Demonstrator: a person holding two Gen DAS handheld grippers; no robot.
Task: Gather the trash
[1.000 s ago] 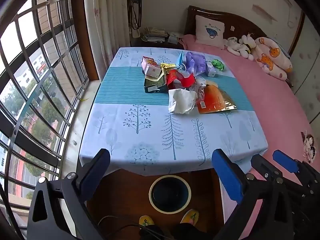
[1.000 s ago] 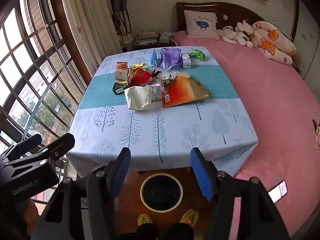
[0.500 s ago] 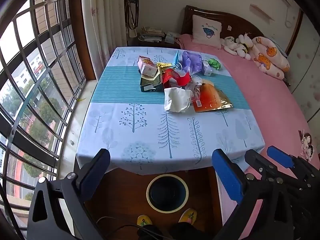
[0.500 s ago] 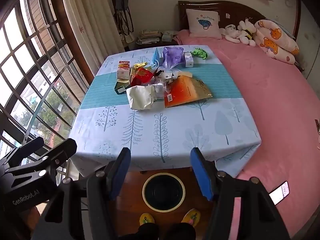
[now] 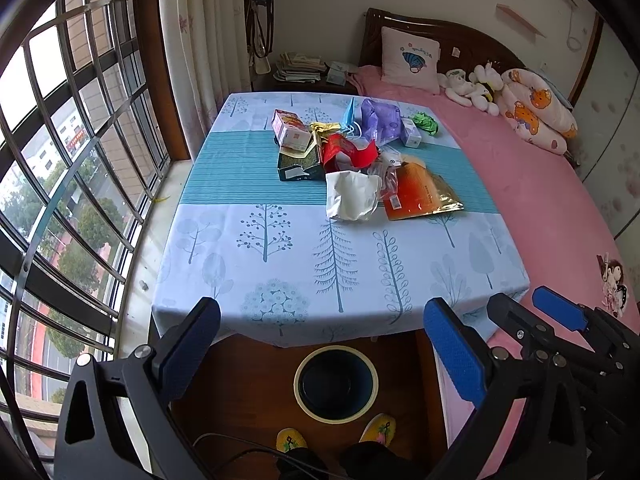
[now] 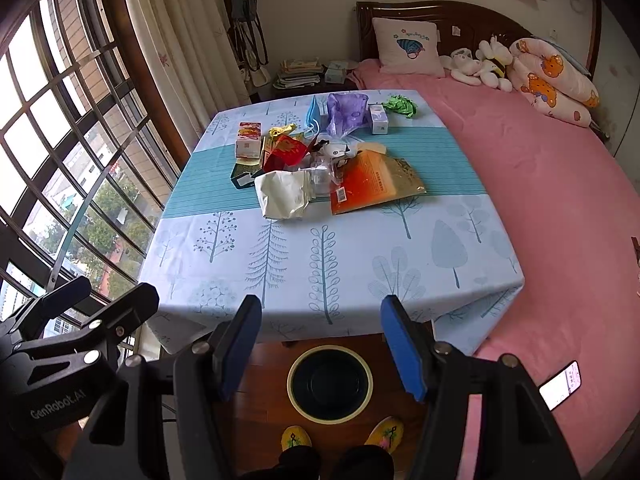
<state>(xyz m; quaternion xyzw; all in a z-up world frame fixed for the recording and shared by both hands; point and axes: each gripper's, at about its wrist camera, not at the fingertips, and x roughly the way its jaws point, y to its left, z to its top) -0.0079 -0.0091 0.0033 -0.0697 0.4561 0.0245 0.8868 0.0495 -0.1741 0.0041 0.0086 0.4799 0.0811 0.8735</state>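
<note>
Trash (image 5: 360,160) sits heaped mid-table (image 5: 280,248), at twelve o'clock from my empty, wide-open left gripper (image 5: 320,344) and right gripper (image 6: 320,344). The crumpled white paper bag (image 5: 350,196) looks light and soft; I'd pinch its near fold.

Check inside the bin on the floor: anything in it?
The bin sits below the table's near edge. Its inside looks dark and bare where visible; no trash shows. The shaded bottom is hard to read.
</note>
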